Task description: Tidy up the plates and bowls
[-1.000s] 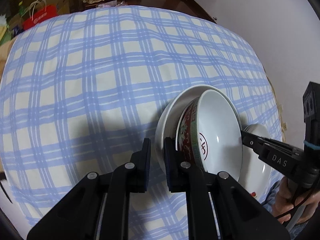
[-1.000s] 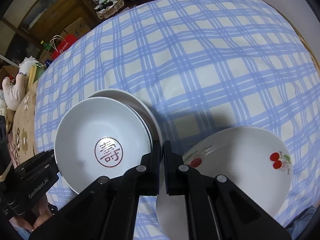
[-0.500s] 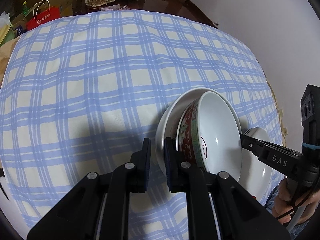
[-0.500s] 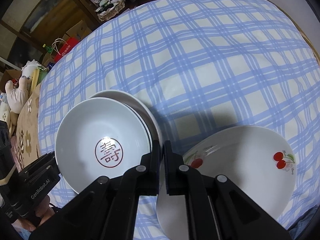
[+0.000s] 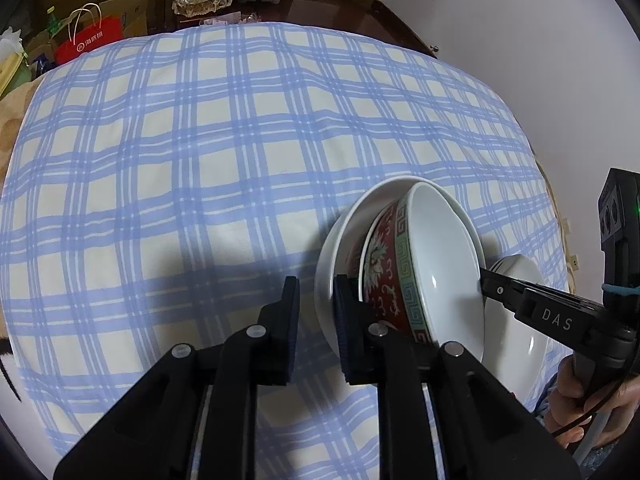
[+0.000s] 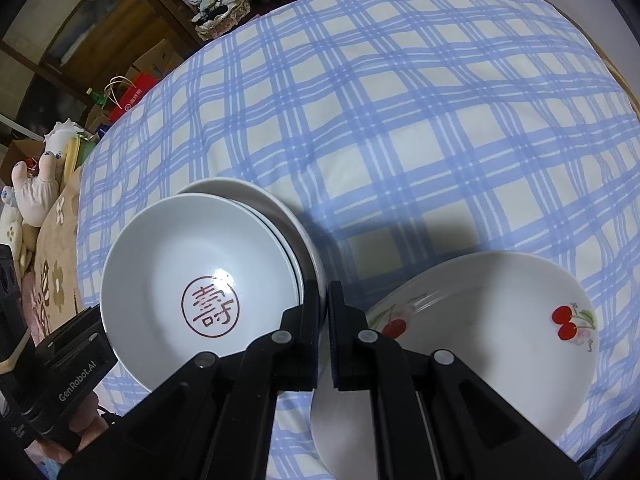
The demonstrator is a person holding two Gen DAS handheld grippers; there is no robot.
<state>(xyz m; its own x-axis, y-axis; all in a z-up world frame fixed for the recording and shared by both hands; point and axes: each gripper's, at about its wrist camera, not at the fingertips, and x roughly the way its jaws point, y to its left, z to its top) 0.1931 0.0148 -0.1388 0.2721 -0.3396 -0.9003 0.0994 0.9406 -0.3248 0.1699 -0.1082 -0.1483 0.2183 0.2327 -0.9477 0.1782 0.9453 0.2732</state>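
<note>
"DAS" lettering on right gripper (image 5: 490,280)

Blue checked cloth (image 5: 208,184); red bag (image 5: 94,38), plush toy (image 6: 38,184) beyond

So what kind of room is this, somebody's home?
Most likely a lived-in home, not a lab. A checked tablecloth covers the table, household bowls sit on it, like the red patterned bowl, and the background is cluttered with a red shopping bag, boxes and a soft toy.
</note>
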